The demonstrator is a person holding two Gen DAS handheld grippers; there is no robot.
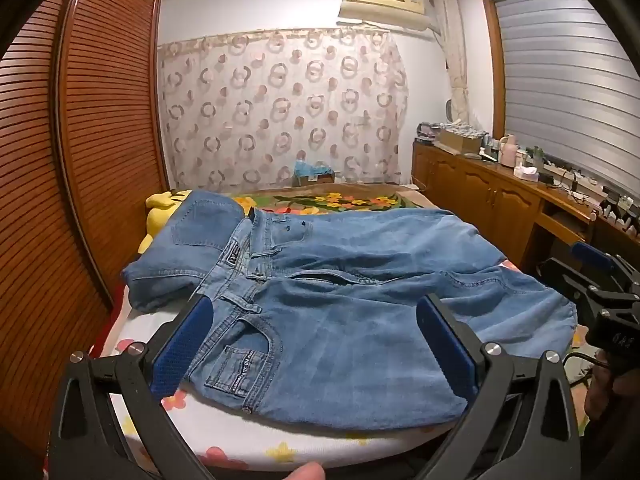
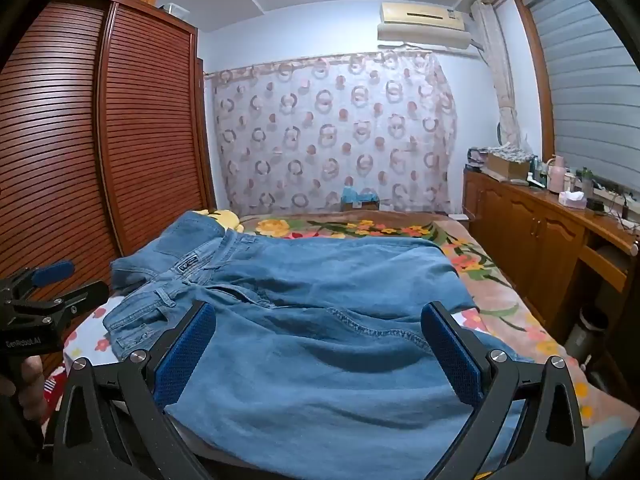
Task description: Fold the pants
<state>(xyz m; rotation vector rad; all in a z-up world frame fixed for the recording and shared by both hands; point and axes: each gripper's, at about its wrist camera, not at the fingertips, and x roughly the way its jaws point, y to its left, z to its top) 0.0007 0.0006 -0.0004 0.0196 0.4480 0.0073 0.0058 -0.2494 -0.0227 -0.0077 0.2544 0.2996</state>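
The jeans (image 1: 340, 320) lie spread across the bed (image 1: 240, 436), waistband toward the wardrobe (image 1: 80, 140) side and legs running off toward the wooden cabinets (image 1: 480, 196), with part of the seat already flopped back over itself near the yellow plush toy (image 1: 160, 208). Both tools are spread as wide as they go and hold nothing: the left tool (image 1: 316, 344) hangs just above the front pocket area, the right tool (image 2: 320, 356) above the thigh and inseam. The main risk, as I judge it, is a pinch that catches only the top layer of denim, so the underlying leg stays behind and the fold comes out skewed. The bunched seat could also get trapped inside the fold as a lump. Grabbing too far from the edges would let the heavy cloth sag and drag the floral sheet.
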